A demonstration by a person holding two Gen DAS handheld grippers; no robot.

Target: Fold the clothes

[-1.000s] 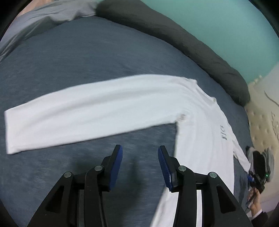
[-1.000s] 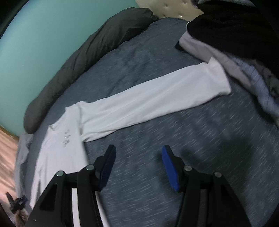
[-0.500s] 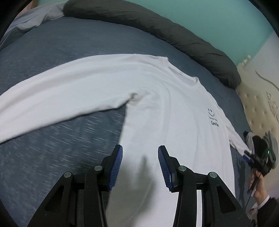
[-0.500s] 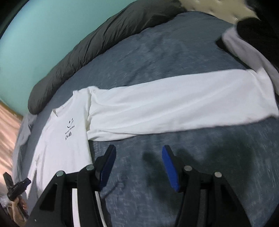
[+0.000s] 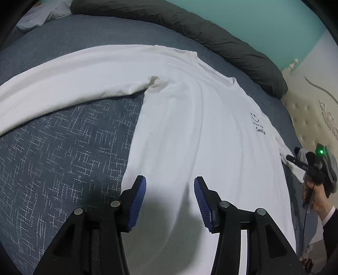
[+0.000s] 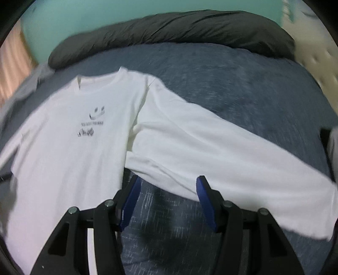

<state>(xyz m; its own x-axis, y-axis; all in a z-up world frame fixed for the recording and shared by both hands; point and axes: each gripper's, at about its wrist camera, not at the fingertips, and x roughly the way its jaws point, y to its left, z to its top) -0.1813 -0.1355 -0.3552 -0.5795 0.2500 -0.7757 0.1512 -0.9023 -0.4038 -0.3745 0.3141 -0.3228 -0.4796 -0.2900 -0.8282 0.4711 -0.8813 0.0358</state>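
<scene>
A white long-sleeved shirt (image 5: 190, 118) with a small black smile print lies flat and face up on the blue-grey bedspread (image 5: 63, 160), both sleeves spread out sideways. My left gripper (image 5: 170, 191) is open just above the shirt's lower body, near its left side edge, with nothing between its blue pads. In the right wrist view the shirt (image 6: 69, 137) fills the left, and its sleeve (image 6: 221, 148) runs to the right. My right gripper (image 6: 168, 190) is open over the bedspread, just below the sleeve near the armpit. The other gripper (image 5: 310, 169) shows at the left wrist view's right edge, in a hand.
A long dark grey bolster (image 5: 190, 27) runs along the far side of the bed against a teal wall (image 6: 84, 19). A cream tufted headboard (image 5: 312, 110) stands at the right. Grey bedding (image 6: 29, 84) bunches at the far left corner. Dark clothes (image 6: 329, 143) lie at the right edge.
Both grippers have swung inward towards the shirt's body. The left one moved from beside the sleeve to over the lower body; the right one turned left from the sleeve's cuff end to the armpit.
</scene>
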